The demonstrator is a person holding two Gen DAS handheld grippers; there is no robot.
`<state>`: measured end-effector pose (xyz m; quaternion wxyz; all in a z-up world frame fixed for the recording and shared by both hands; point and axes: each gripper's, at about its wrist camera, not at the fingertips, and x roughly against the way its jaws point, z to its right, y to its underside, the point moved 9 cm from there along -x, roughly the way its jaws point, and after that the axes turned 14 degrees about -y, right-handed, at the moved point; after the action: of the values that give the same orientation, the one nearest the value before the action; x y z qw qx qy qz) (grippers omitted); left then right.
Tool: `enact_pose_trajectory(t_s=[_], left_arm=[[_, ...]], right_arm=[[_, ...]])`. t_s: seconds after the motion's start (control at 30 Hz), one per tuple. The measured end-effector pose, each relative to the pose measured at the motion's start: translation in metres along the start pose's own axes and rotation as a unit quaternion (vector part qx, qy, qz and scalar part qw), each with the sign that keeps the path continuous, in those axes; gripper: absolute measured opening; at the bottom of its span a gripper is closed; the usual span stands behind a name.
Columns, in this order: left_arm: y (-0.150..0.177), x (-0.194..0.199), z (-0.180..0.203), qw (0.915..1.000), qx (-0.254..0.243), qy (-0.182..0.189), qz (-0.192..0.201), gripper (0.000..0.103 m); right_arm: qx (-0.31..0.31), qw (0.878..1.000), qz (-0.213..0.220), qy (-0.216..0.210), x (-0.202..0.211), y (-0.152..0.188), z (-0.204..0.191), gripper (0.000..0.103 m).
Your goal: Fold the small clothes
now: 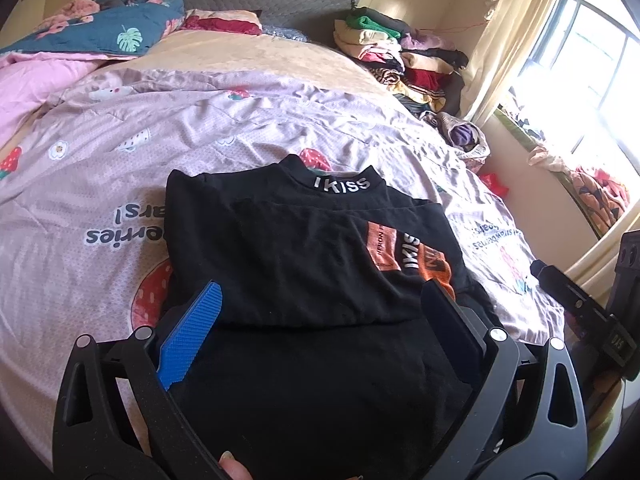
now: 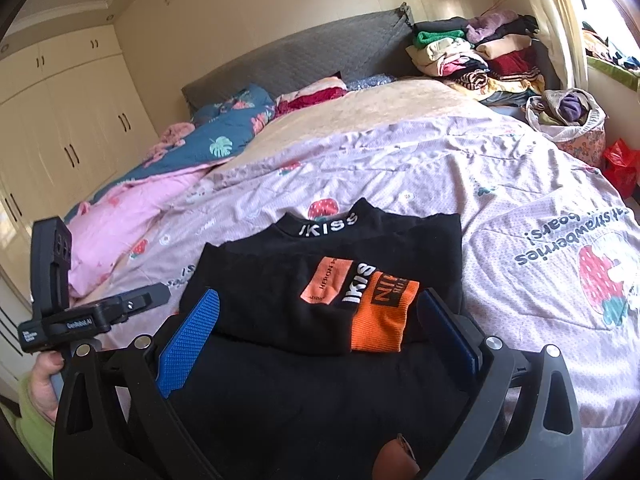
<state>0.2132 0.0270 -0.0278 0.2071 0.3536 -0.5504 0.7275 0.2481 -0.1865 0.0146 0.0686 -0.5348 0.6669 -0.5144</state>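
Black top [image 1: 304, 248] with an "IKISS" collar and orange patches lies folded on the pink strawberry-print bedspread [image 1: 100, 168], low in the centre of both frames. Left hand-held gripper [image 1: 320, 320] hovers over its near edge, fingers spread and grasping nothing; right hand-held gripper [image 2: 320, 328] likewise, released. Stacked clothes [image 2: 476, 60] sit at upper right.
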Motion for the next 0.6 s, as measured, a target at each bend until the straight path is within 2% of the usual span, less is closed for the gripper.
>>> enact_pose_trajectory(t_s=[0.6], left_arm=[[0.011,0.02,0.01,0.9997,-0.02,0.016,-0.001,0.093]], right_arm=[[-0.01,1.0,0.015,0.005,0.038,0.014,-0.004,0.099]])
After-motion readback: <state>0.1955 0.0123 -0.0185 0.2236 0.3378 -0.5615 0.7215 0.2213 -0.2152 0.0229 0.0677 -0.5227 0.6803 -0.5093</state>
